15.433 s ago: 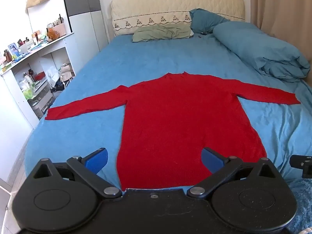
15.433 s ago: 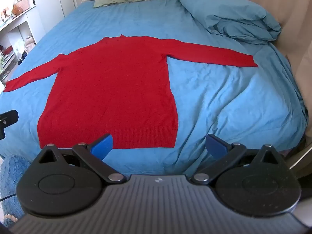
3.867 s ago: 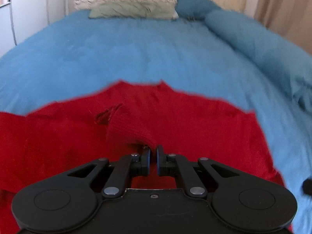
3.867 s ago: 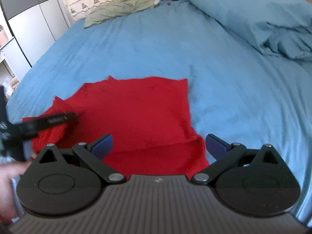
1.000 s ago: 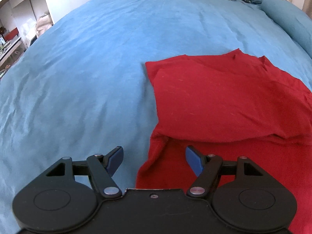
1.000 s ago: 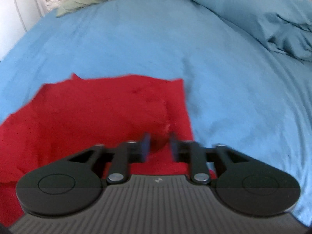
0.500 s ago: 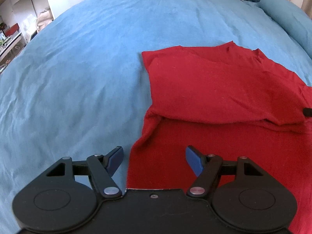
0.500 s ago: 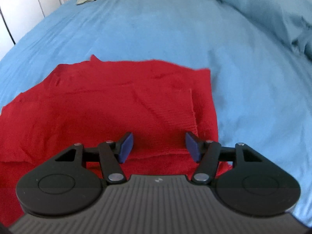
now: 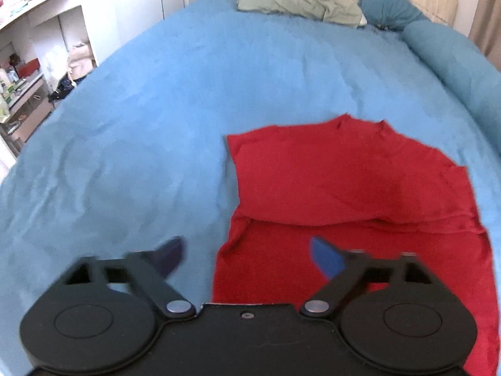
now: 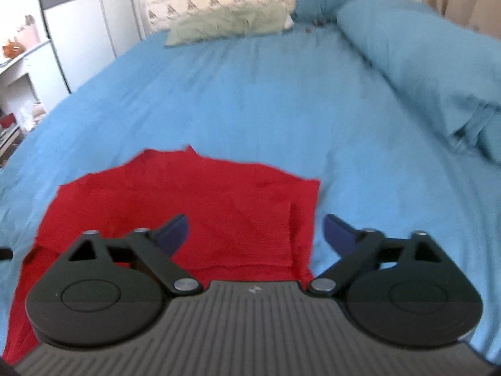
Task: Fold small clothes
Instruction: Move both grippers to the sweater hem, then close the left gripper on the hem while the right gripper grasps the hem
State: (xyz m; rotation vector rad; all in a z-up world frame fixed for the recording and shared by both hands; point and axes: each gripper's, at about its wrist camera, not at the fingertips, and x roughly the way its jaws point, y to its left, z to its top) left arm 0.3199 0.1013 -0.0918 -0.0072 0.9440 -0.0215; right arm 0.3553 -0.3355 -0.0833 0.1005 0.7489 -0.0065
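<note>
**— Start with your left wrist view. What step are you at?**

— My left gripper point(image 9: 247, 258) has just been opening; its fingers point(image 9: 325, 257) stand wide with nothing between them. They hang above the near left edge of the red sweater point(image 9: 353, 188), one finger over the cloth, the other over the blue bed point(image 9: 156, 125). The sweater lies on the right part of the bed, sleeves tucked in. The far part is a doubled layer ending in a soft ridge across the middle; the near part lies single. I judge the sleeve folds finished and the crosswise fold due.

**— Which way does it point?**

— Collar to the far end, toward the pillows point(image 9: 297, 3); hem near me. Its long axis runs near to far.

**— And the right wrist view?**

— My right gripper point(image 10: 255, 230) has also just been opening, fingers wide and empty, above the sweater's near right corner. A ribbed cuff lies flat on top there, close to the right edge.

**— Next move?**

— I reckon both sets of fingers should drop to the two hem corners, pinch, and carry the hem toward the collar, keeping the tucked sleeves undisturbed.
</note>
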